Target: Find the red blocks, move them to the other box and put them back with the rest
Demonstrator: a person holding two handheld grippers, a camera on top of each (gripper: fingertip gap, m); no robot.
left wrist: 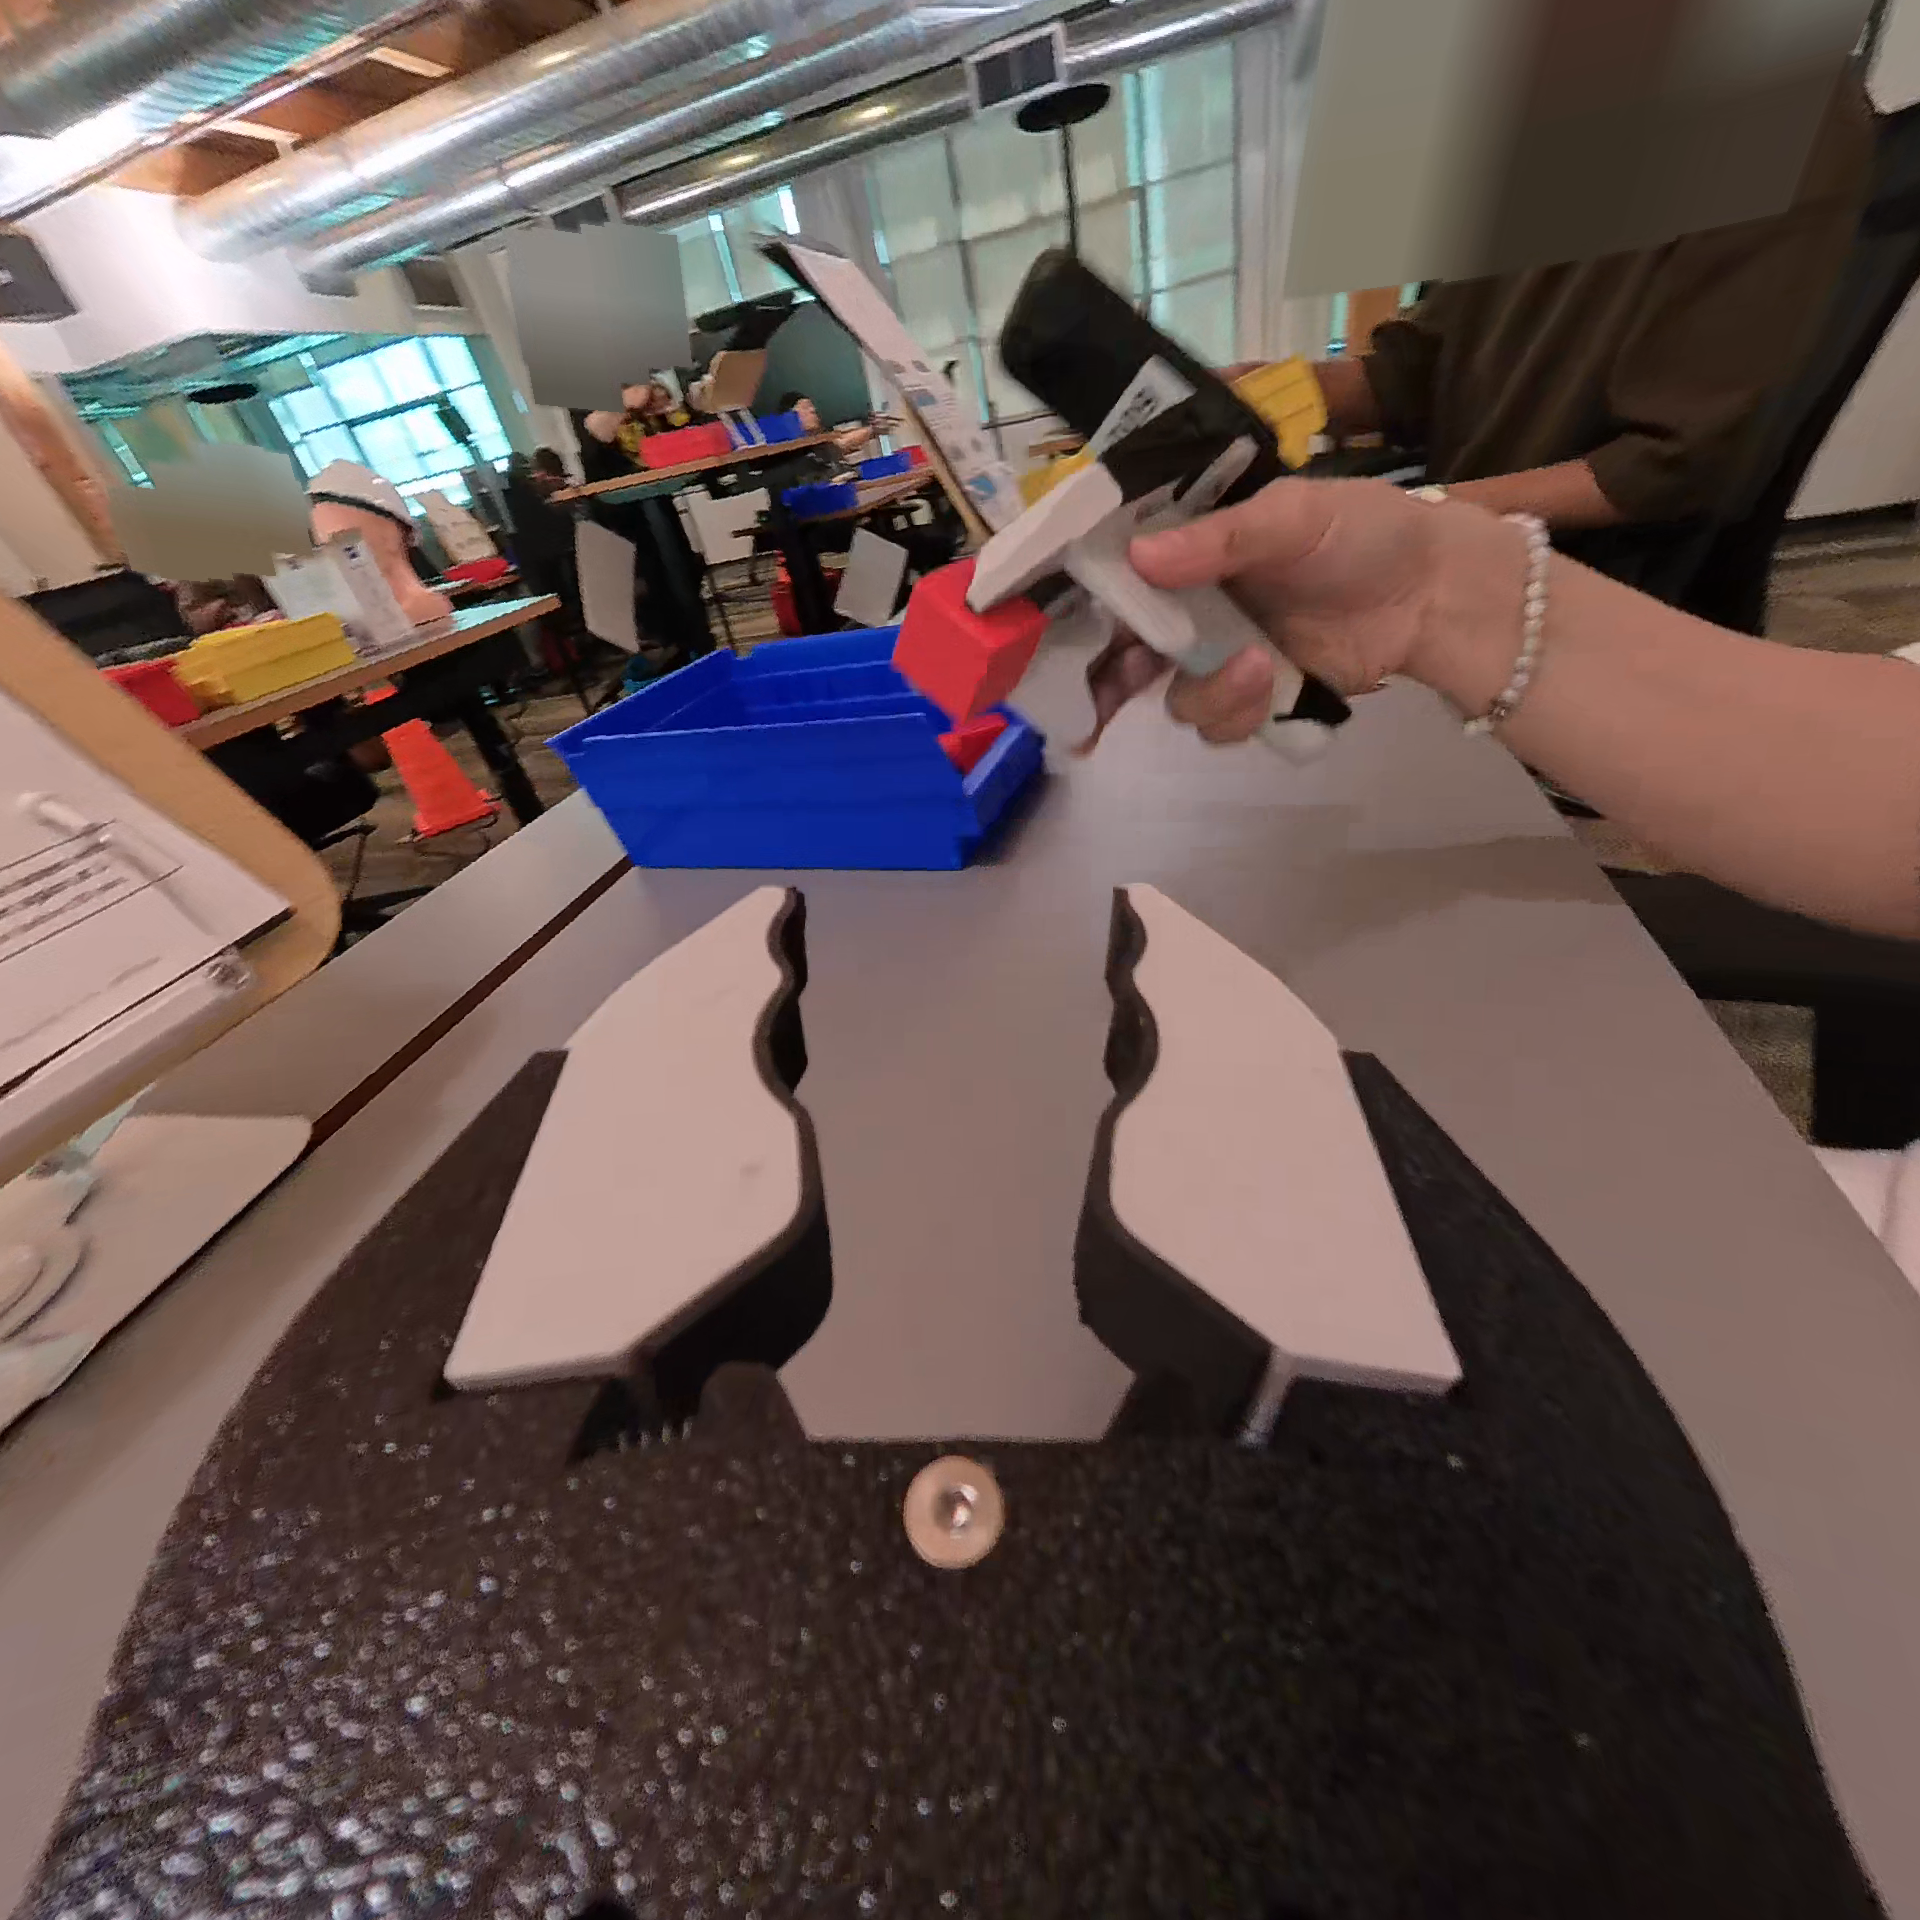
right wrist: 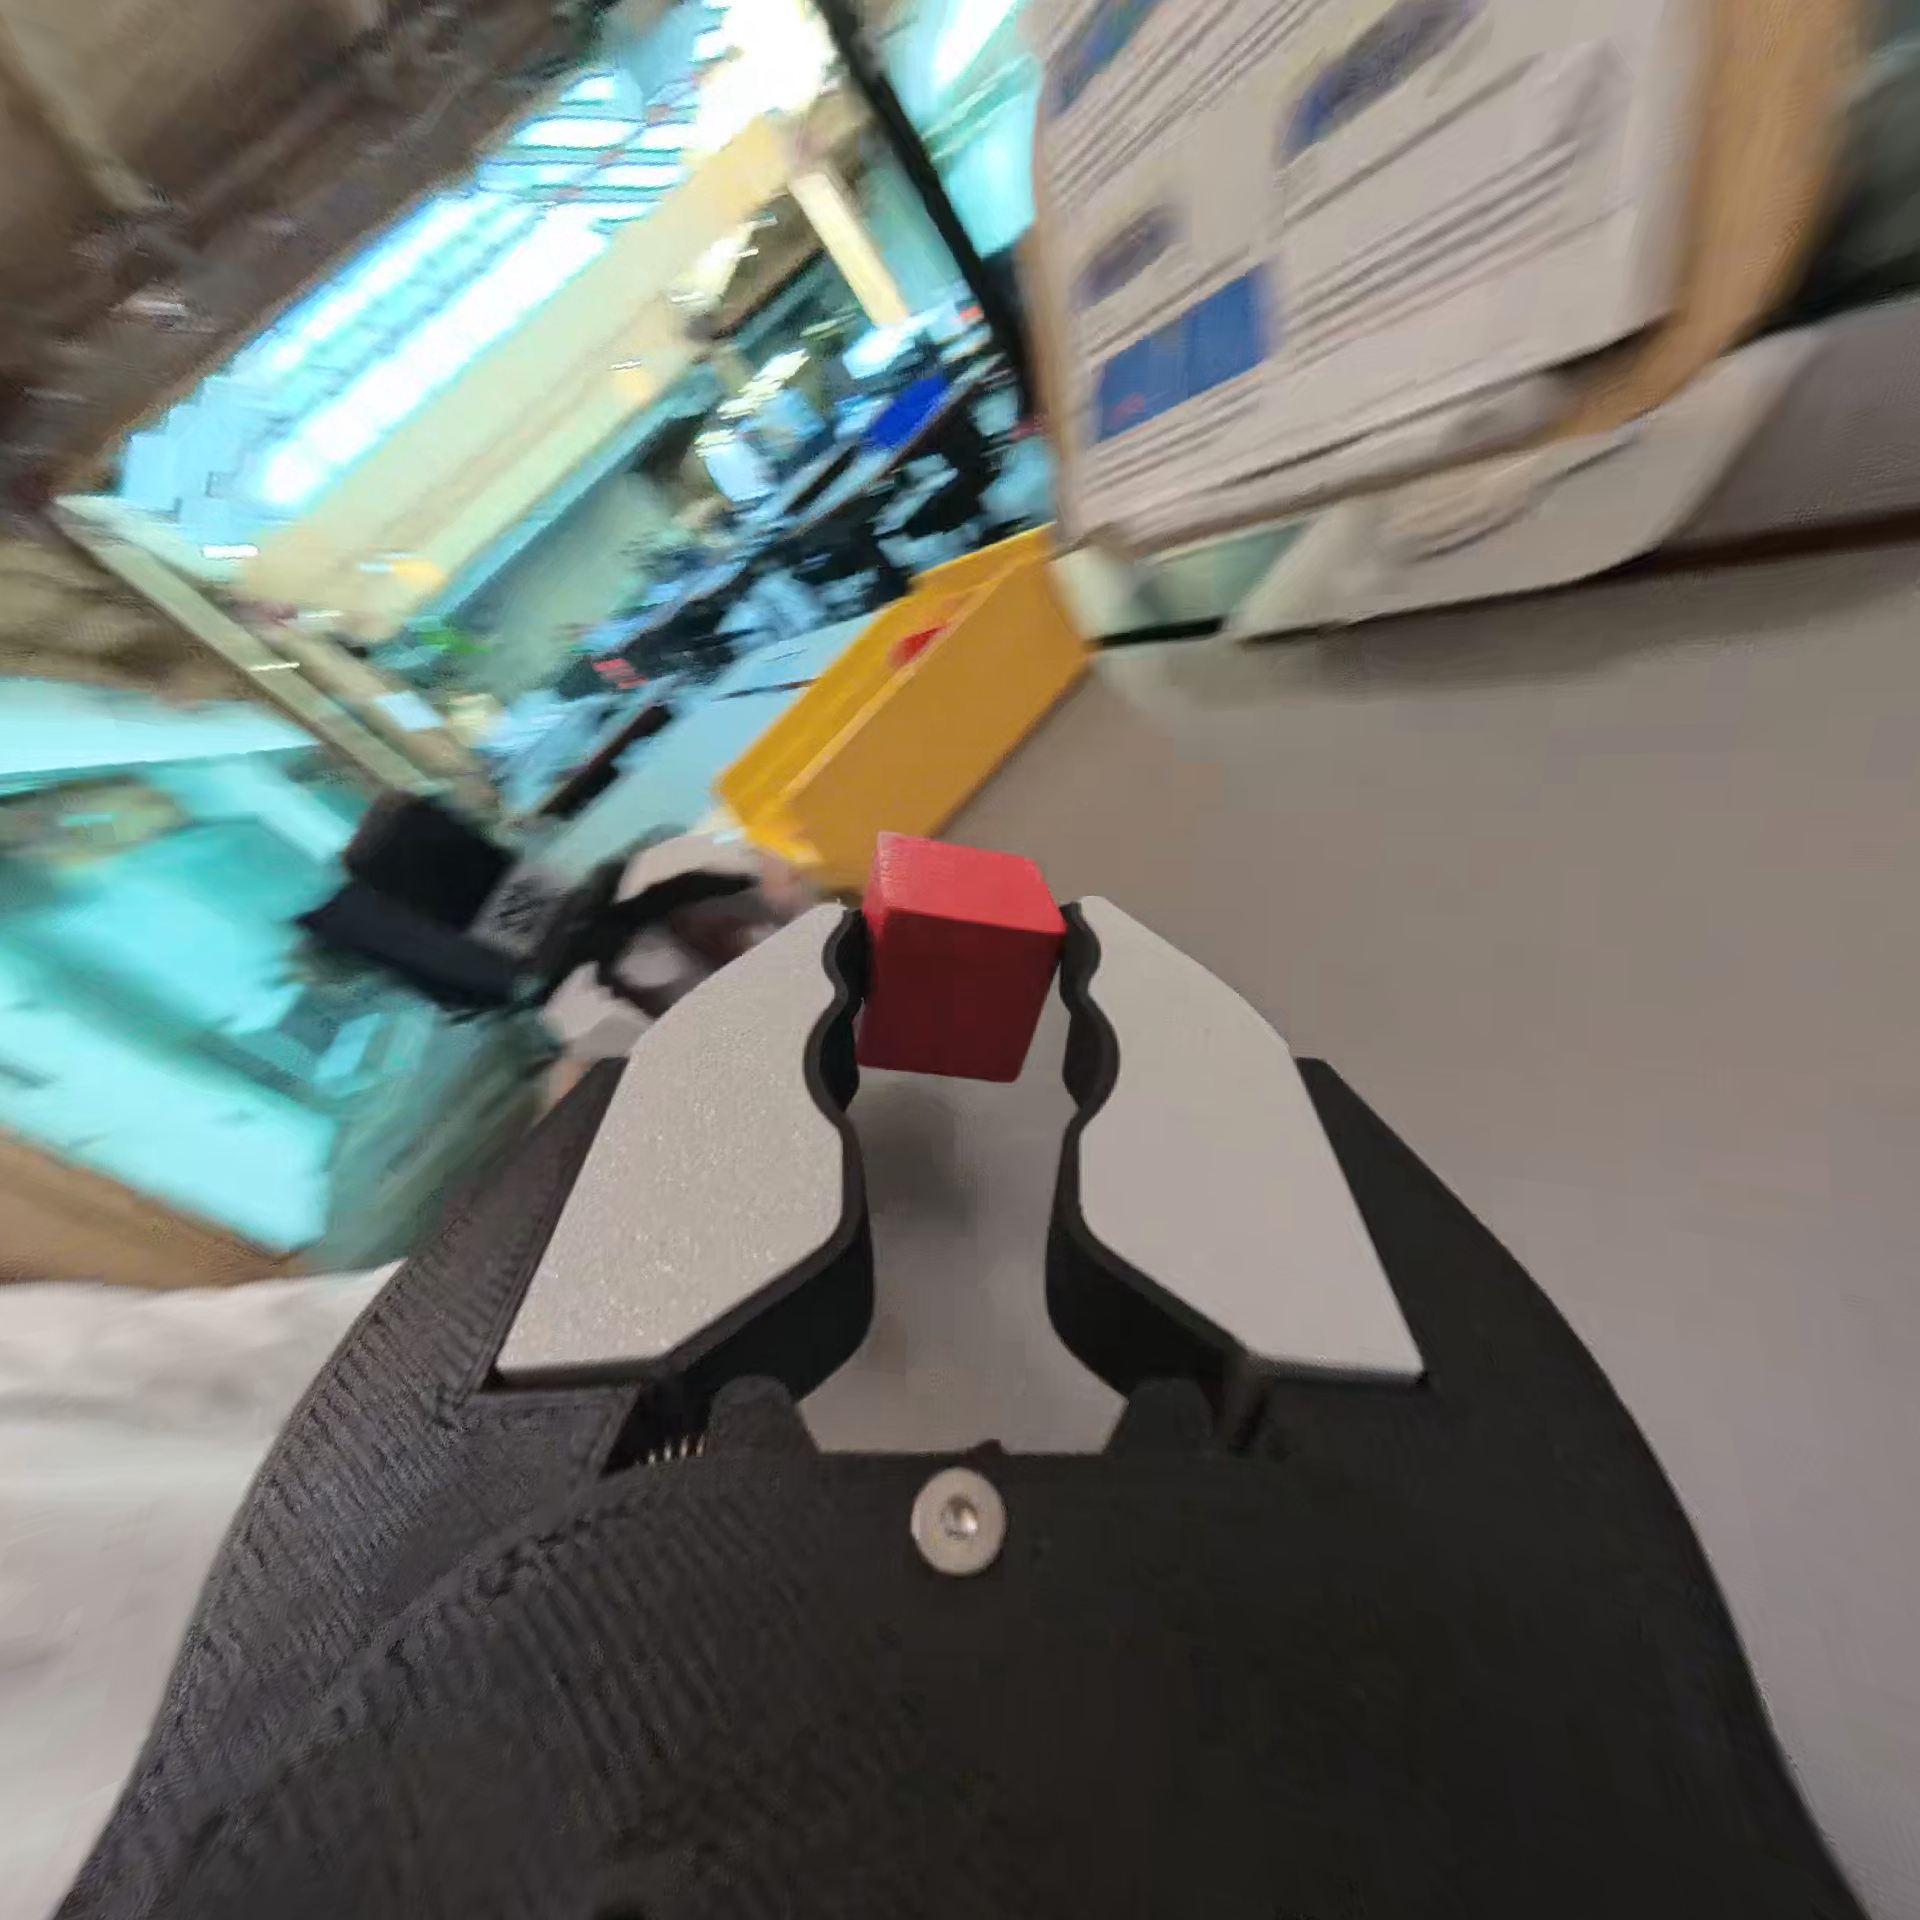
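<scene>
My right gripper [right wrist: 961, 920] is shut on a red block [right wrist: 956, 961], both pads pressing its sides. In the left wrist view the same gripper [left wrist: 1013, 608] holds the red block [left wrist: 966, 655] in the air above the right end of the blue box [left wrist: 790, 774]. Another red block [left wrist: 971, 740] lies inside the blue box at that end. My left gripper [left wrist: 956, 914] is open and empty above the grey table [left wrist: 1299, 935], short of the blue box. A yellow box [right wrist: 914, 707] stands on the table ahead of my right gripper, with something red [right wrist: 914, 646] inside it.
A wooden board with printed sheets [left wrist: 114, 914] stands at the left edge of the table; it also shows in the right wrist view [right wrist: 1351, 260]. A person's hand and arm [left wrist: 1455, 623] hold the right gripper. Other tables with boxes and an orange cone [left wrist: 436, 779] are behind.
</scene>
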